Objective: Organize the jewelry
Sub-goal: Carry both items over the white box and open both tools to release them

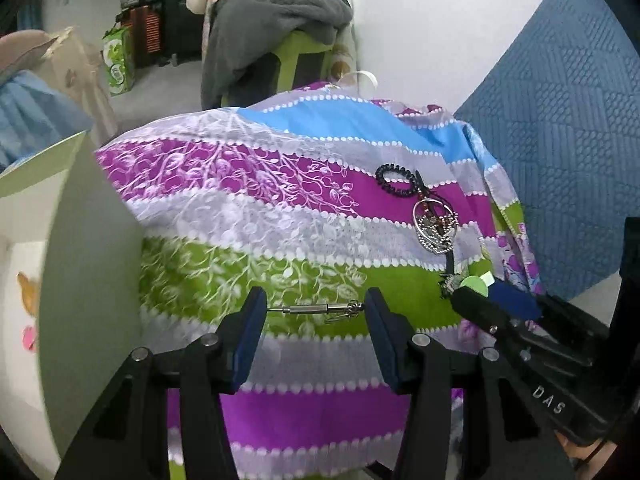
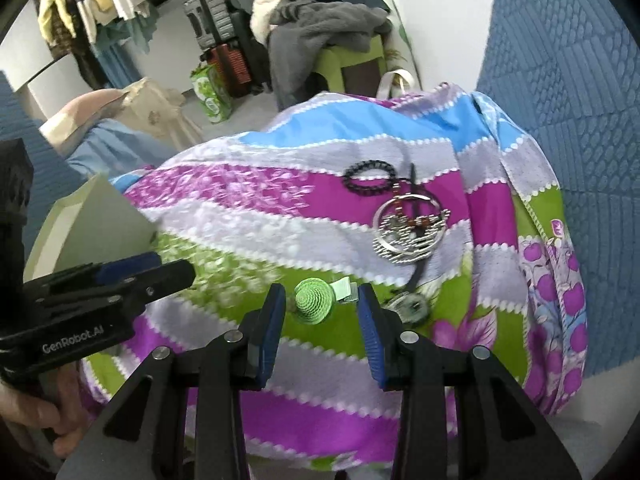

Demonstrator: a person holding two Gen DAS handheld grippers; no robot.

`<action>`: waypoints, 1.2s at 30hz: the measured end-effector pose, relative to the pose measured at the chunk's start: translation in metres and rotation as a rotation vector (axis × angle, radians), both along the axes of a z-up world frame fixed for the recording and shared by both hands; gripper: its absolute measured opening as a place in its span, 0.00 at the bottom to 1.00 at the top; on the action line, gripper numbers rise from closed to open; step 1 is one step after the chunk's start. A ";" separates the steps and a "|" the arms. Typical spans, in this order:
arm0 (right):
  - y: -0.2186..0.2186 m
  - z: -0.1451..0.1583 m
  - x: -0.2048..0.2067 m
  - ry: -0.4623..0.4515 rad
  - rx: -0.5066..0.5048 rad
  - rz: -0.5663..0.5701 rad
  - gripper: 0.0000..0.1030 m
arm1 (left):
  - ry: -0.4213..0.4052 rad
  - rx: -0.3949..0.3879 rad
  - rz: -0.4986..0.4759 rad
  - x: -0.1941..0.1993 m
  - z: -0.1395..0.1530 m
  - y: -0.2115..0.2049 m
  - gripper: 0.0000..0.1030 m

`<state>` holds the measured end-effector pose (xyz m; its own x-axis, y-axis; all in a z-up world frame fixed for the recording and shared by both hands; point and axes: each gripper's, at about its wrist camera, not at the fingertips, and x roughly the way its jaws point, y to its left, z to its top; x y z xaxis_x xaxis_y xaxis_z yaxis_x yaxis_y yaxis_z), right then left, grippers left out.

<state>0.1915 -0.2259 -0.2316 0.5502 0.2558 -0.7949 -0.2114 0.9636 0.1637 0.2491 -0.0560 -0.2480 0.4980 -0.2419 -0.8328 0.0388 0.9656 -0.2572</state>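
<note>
Clearly both tongs grip: left tongs point(image 1: 316, 310) clench a metal pin point(image 1: 316, 309) at lower centre; right tongs point(image 2: 322, 306) pinch a green clip point(image 2: 314, 300). Thin, either could slip onto the patterned cloth point(image 1: 280, 208).

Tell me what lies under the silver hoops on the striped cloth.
Under the silver hoops a dark strap and beaded chain show, all resting on the striped cloth. Anything beneath the cloth is covered.
</note>
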 end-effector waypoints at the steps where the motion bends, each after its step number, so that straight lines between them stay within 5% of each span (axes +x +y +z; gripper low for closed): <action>1: 0.003 0.003 -0.004 -0.003 0.005 -0.001 0.33 | -0.002 -0.005 0.003 -0.004 0.003 0.002 0.49; 16: 0.034 0.040 -0.047 -0.014 0.012 -0.034 0.33 | -0.059 -0.035 -0.003 -0.057 0.055 0.028 0.49; 36: 0.072 0.171 -0.053 -0.258 -0.026 -0.050 0.33 | -0.265 0.007 0.066 -0.082 0.190 0.105 0.49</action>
<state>0.1388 -0.1538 -0.0608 0.7468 0.2047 -0.6327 -0.1951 0.9770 0.0859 0.1675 0.0491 -0.0584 0.7131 -0.1969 -0.6728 0.0412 0.9699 -0.2401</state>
